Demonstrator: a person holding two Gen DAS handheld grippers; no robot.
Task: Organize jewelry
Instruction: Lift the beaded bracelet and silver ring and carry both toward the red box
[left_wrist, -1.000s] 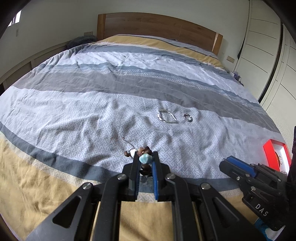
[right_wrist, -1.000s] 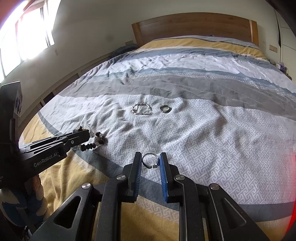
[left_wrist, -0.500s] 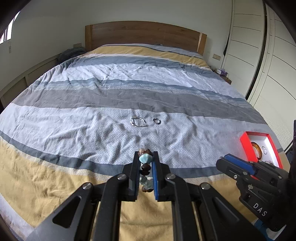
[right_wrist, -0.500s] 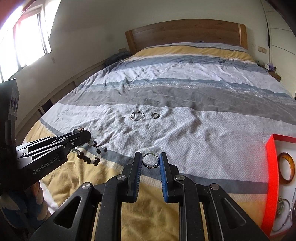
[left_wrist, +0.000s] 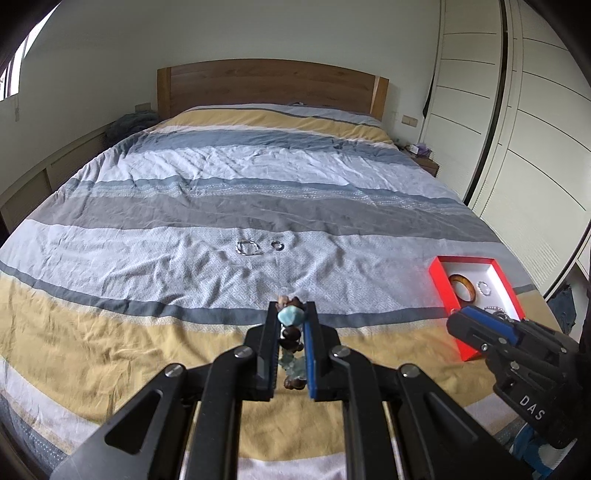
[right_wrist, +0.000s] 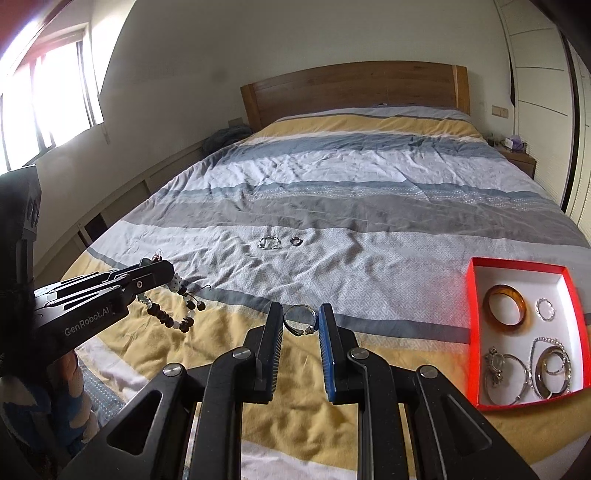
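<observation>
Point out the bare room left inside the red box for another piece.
In the red box, white floor shows along the far wall beyond the amber bangle and small beaded ring. The near half is crowded with silver bracelets.

You face a wide bed (left_wrist: 258, 192) under a striped duvet (right_wrist: 369, 206) of grey, blue and yellow, a wooden headboard (left_wrist: 271, 88) at the pale wall. White wardrobe doors (left_wrist: 517, 110) line your right; daylight pours through the window (right_wrist: 48, 92) on your left.
</observation>
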